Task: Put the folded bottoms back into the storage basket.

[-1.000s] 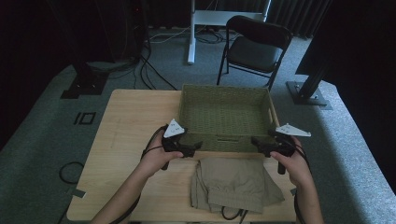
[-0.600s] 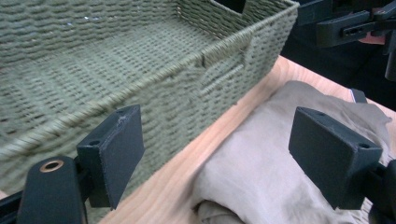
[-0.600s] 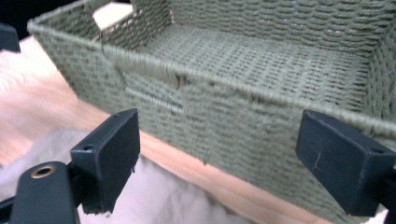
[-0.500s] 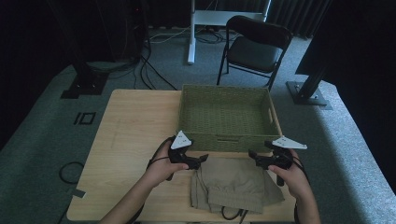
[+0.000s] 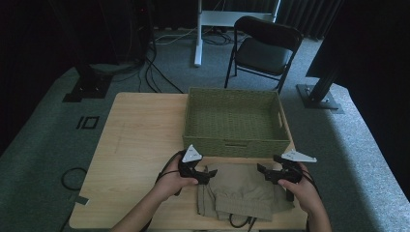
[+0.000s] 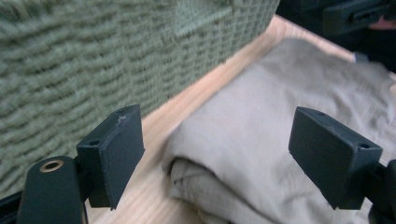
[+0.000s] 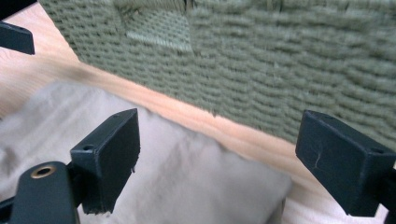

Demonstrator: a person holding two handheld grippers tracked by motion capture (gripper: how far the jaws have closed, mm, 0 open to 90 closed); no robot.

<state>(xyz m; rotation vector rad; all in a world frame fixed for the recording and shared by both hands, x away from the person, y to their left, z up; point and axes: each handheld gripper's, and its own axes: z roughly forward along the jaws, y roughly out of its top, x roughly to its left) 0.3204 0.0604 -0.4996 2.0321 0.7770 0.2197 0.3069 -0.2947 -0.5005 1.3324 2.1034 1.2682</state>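
A folded khaki garment (image 5: 239, 191) lies on the wooden table (image 5: 140, 145) near its front edge, just in front of a woven green basket (image 5: 234, 121). My left gripper (image 5: 205, 175) hovers at the garment's left end, jaws wide open over the fold (image 6: 224, 140) with nothing between them. My right gripper (image 5: 263, 174) is at the garment's right end, also open, its jaws spread above the cloth (image 7: 187, 177) and facing the basket wall (image 7: 280, 79). The other gripper's jaw (image 7: 16, 37) shows at the far left of the right gripper view.
The basket (image 6: 93, 56) has a handle slot (image 5: 237, 143) in its near wall and looks empty. A black folding chair (image 5: 266, 48) and a white desk leg (image 5: 198, 34) stand behind the table. Cables lie on the floor at left (image 5: 72, 176).
Both hands have come down and toward the front of the table, from the basket's near rim to the two ends of the folded garment. Both grippers stay open.
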